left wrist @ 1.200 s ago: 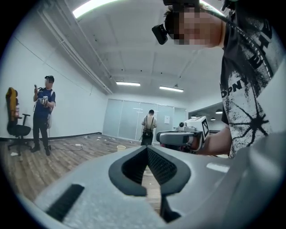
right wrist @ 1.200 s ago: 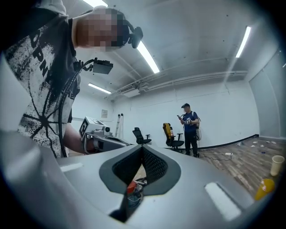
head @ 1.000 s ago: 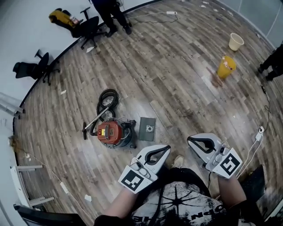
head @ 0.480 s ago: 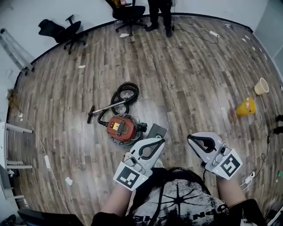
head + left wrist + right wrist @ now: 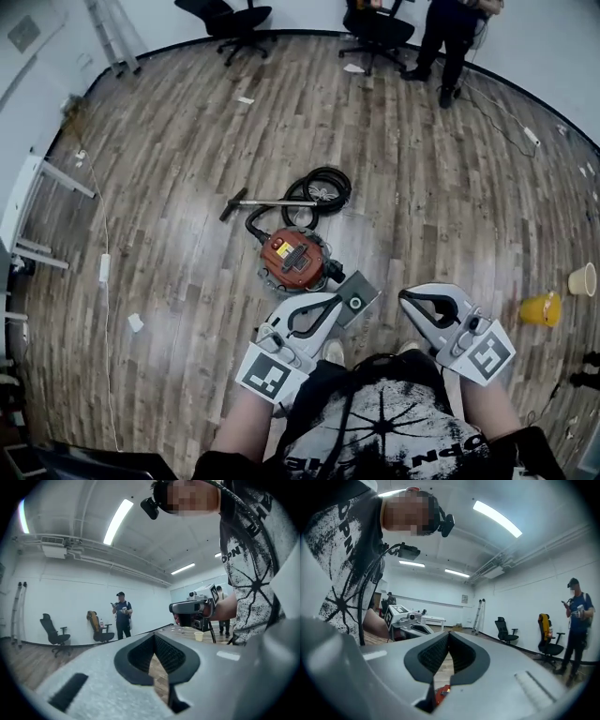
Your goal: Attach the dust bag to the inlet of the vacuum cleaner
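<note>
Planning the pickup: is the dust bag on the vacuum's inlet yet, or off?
Off: the dust bag lies flat on the floor beside the red vacuum cleaner, its collar hole facing up.

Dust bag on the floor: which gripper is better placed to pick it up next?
Probably left. The left gripper overlaps the dust bag in the head view; the right gripper sits clear of it. Both are shut and empty.
</note>
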`<state>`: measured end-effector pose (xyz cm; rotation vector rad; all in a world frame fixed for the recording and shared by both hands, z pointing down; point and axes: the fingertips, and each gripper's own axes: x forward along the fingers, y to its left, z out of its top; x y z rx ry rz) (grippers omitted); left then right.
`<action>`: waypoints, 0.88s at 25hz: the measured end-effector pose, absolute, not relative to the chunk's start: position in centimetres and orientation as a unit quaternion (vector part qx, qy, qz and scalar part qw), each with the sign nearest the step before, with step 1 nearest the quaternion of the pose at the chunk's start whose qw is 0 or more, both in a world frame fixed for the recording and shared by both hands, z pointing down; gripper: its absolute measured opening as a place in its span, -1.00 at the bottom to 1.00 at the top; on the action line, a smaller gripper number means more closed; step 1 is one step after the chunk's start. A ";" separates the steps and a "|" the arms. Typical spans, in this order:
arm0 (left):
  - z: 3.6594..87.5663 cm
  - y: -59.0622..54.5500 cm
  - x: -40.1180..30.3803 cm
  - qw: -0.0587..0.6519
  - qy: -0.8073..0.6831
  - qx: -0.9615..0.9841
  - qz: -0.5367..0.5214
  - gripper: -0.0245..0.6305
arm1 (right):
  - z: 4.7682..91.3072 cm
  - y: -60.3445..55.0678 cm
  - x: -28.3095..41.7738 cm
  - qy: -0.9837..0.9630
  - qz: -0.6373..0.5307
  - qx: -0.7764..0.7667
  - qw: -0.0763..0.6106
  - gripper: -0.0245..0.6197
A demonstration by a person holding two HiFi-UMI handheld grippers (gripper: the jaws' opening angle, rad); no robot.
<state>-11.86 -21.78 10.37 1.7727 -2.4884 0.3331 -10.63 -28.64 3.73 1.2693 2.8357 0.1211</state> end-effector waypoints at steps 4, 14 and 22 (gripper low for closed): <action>9.8 -21.5 -11.9 0.039 -0.843 0.527 0.099 -0.93 | 3.5 -27.5 -11.7 0.882 0.032 0.469 0.027 -0.90; 8.7 -27.3 -9.3 0.043 -0.927 0.367 0.062 -0.93 | 4.2 -31.8 -9.8 0.770 0.013 0.637 0.032 -0.90; 12.1 -33.1 -6.8 0.069 -0.941 0.328 0.053 -0.93 | 8.3 -36.3 -7.8 0.728 0.009 0.685 0.000 -0.90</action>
